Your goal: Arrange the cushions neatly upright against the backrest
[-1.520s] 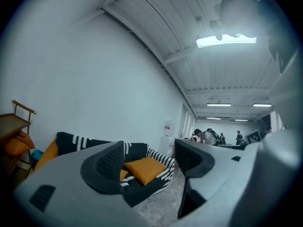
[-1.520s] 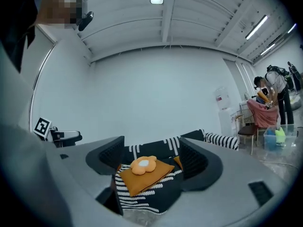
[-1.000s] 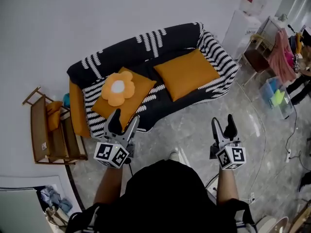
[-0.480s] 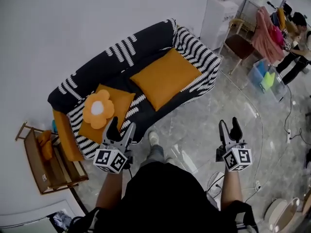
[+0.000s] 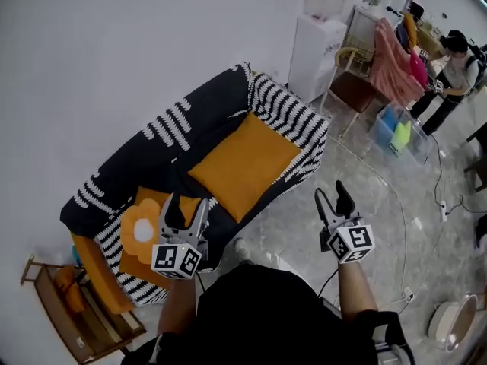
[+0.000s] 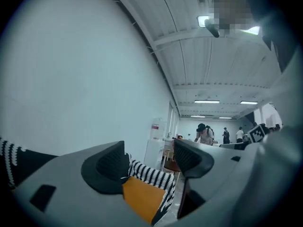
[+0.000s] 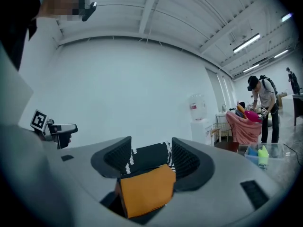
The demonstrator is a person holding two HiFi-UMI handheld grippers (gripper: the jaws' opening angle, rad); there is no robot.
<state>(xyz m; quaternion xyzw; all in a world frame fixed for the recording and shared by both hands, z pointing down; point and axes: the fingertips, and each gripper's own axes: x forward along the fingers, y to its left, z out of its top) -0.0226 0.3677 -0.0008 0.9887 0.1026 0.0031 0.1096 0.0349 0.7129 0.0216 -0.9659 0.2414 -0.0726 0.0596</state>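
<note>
Orange cushion (image 5: pixel 243 164) lies flat on the sofa (image 5: pixel 190 120) seat; flower cushion (image 5: pixel 143 230) flat at the sofa's end. Left gripper (image 5: pixel 186 204) and right gripper (image 5: pixel 332 191) hover before the sofa, jaws apart, empty.

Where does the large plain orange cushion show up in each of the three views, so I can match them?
Head view: the large plain orange cushion is at frame centre, on the seat of the sofa.
Left gripper view: bottom centre, partly cut off.
Right gripper view: bottom centre.
Shared landmark: the white water dispenser beyond the sofa's striped end.
</note>
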